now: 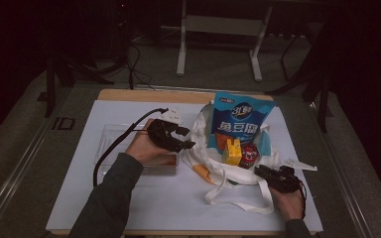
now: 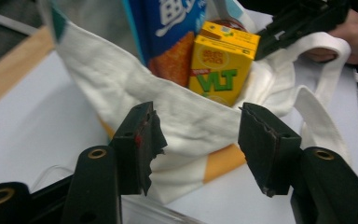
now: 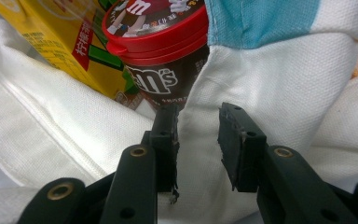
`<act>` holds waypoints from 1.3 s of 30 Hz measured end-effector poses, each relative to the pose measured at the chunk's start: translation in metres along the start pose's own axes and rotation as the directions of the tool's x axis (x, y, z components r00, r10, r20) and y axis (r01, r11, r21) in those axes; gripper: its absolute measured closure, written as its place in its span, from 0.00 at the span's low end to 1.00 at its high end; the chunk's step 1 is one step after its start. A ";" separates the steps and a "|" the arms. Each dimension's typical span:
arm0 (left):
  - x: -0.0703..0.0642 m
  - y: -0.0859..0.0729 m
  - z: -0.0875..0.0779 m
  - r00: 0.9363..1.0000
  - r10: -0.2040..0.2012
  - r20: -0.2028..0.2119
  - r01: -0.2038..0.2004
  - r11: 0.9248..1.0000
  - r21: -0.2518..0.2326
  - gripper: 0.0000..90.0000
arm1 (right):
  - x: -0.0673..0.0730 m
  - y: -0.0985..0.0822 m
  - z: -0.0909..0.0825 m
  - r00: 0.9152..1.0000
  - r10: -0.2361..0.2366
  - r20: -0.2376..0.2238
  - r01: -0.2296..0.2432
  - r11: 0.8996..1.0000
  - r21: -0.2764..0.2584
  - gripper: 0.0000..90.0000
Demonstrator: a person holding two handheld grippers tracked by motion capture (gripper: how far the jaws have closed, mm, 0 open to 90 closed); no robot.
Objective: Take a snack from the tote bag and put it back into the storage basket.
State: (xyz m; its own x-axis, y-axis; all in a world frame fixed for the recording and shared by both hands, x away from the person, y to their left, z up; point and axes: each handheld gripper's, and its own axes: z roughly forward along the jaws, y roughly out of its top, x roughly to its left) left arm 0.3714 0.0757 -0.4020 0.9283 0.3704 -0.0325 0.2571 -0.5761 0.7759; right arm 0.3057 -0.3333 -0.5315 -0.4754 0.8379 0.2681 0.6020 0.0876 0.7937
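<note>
A white cloth tote bag [image 1: 202, 148] lies open on the table. In it are a blue snack pack [image 1: 241, 119], a yellow drink carton [image 1: 233, 151] and a dark candy tub with a red lid [image 1: 249, 155]. My left gripper [image 1: 186, 138] hovers at the bag's left rim, open; in its own view its jaws [image 2: 198, 130] stand wide with the bag's cloth [image 2: 121, 79] just beyond them. My right gripper [image 1: 259, 171] sits at the bag's front right rim. Its jaws [image 3: 198, 121] stand apart, open, with the cloth [image 3: 270, 84] showing in the gap. Behind them are the tub [image 3: 163, 42] and the carton [image 3: 51, 42].
A clear plastic tray [image 1: 110, 139] lies under my left hand. A white sheet [image 1: 154, 203] covers the wooden tabletop. The bag's strap [image 1: 238, 199] loops toward the front edge. A metal stand [image 1: 218, 29] rises beyond the table's far edge.
</note>
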 end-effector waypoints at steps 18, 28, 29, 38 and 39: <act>-0.015 0.013 0.020 0.999 0.041 -0.003 -0.042 0.997 -0.062 0.51 | -0.001 0.000 0.000 1.000 0.003 -0.005 -0.003 1.000 -0.002 0.75; -0.022 0.016 0.030 0.998 0.066 -0.014 -0.067 0.996 -0.053 0.53 | -0.001 0.000 0.000 1.000 0.003 -0.006 -0.003 1.000 -0.003 0.74; -0.023 0.016 0.031 0.997 0.069 -0.017 -0.069 0.996 -0.054 0.53 | -0.001 0.000 0.000 1.000 0.004 -0.007 -0.004 1.000 -0.003 0.74; -0.026 0.018 0.041 0.996 0.083 -0.008 -0.084 0.996 -0.044 0.54 | -0.001 0.000 0.000 1.000 0.003 -0.008 -0.003 1.000 -0.003 0.74; -0.026 0.019 0.042 0.996 0.085 -0.007 -0.085 0.995 -0.042 0.54 | -0.001 0.000 0.000 1.000 0.002 -0.008 -0.002 1.000 -0.003 0.74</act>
State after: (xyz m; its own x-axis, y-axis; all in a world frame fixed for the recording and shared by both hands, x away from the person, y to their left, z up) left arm 0.3630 0.0243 -0.4135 0.9450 0.3250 0.0375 0.1657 -0.5744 0.8016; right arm 0.3059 -0.3342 -0.5321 -0.4791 0.8338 0.2743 0.6011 0.0839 0.7948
